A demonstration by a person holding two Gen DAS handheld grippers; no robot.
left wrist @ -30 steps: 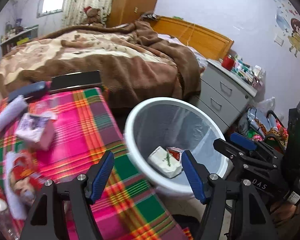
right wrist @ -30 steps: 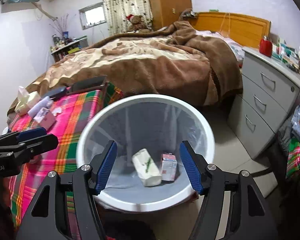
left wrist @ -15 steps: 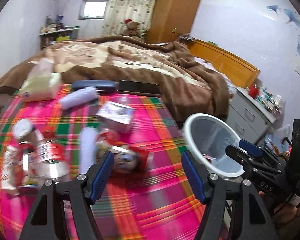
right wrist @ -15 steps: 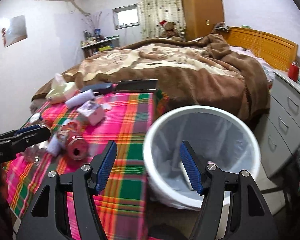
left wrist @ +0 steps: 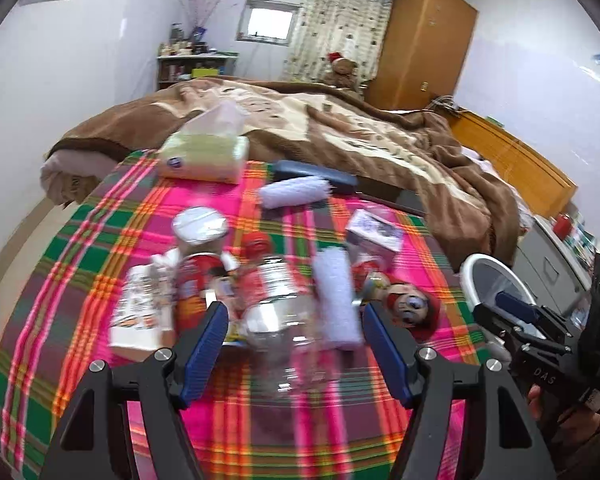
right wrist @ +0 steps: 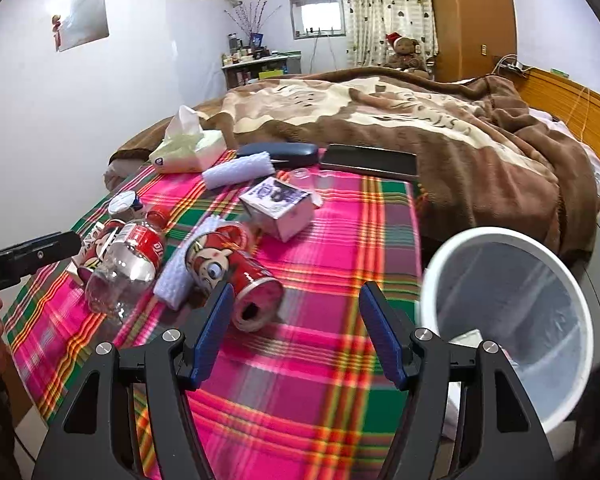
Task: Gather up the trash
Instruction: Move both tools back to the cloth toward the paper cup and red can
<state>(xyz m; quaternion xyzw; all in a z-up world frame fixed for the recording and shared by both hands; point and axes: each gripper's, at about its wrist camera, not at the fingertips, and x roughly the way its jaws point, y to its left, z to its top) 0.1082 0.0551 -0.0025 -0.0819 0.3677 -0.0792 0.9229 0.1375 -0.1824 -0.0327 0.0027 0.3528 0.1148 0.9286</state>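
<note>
Over on the left, the left gripper [left wrist: 292, 336] hangs above the plaid tabletop [right wrist: 340, 248] with its jaws spread wide and nothing between them, the clear plastic bottle [left wrist: 280, 304] lying on its side just beyond the blue pads. A white foam roll [right wrist: 178, 276] lies just right of the bottle, beside a tipped-over red cartoon can [right wrist: 236, 276]. Behind them sit a small purple-printed carton [right wrist: 278, 206] and, at the far edge, a tissue pack [right wrist: 188, 148]. The right gripper [right wrist: 296, 332] hovers near the can, jaws likewise released and empty. Farthest right, off the tabletop's edge, stands the white trash bin [right wrist: 432, 276], lined with a clear bag, something white lying low inside.
</note>
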